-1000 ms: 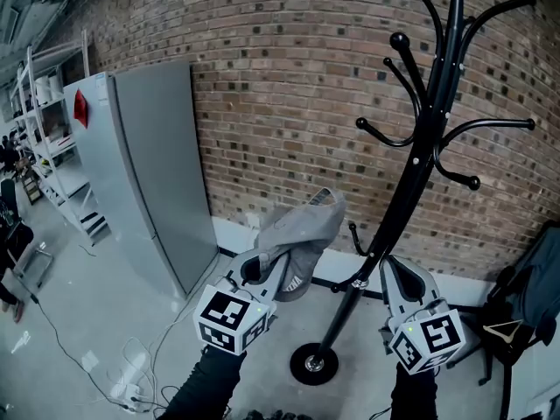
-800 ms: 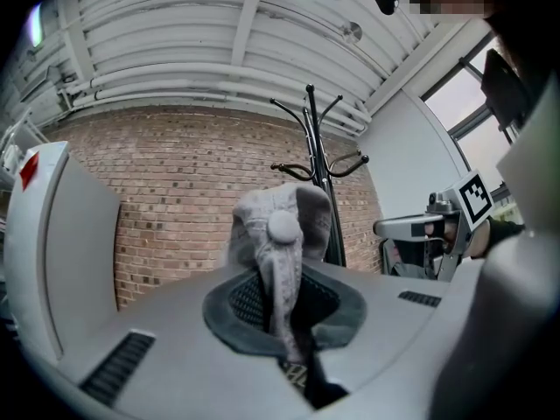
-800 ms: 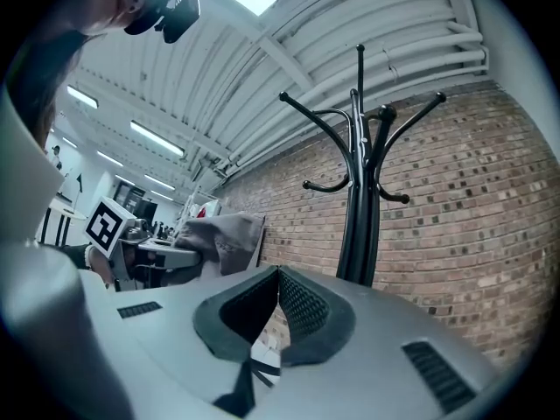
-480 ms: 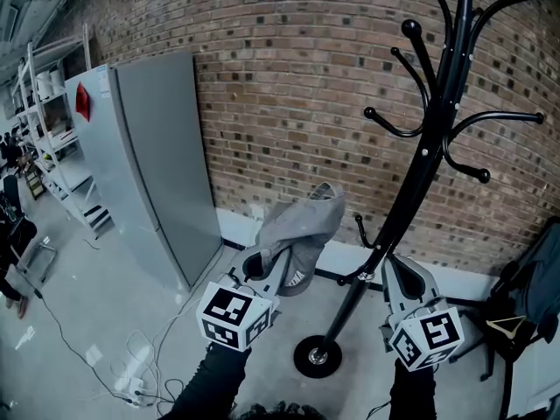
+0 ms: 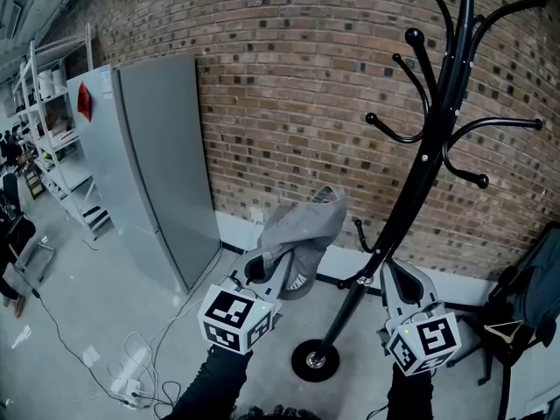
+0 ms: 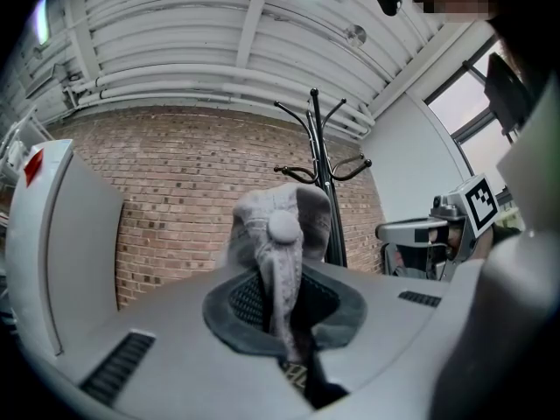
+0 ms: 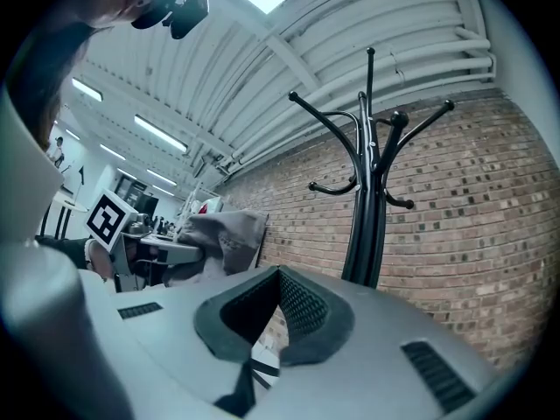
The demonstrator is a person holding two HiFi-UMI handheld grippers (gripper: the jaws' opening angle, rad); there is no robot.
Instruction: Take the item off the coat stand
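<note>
Against brick wall (image 5: 289, 86), coat stand (image 5: 408, 198), grey floor (image 5: 96, 313)

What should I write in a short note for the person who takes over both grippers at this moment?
Left gripper: fingers shut on the grey cap, held up to the left of the coat stand and clear of it.
Right gripper: fingers shut, nothing between them, low beside the stand's pole.
Done: the cap is off the stand, and the hooks in view are bare.
Left: probably only to carry the cap away and put it down; no place for it is evident.
</note>
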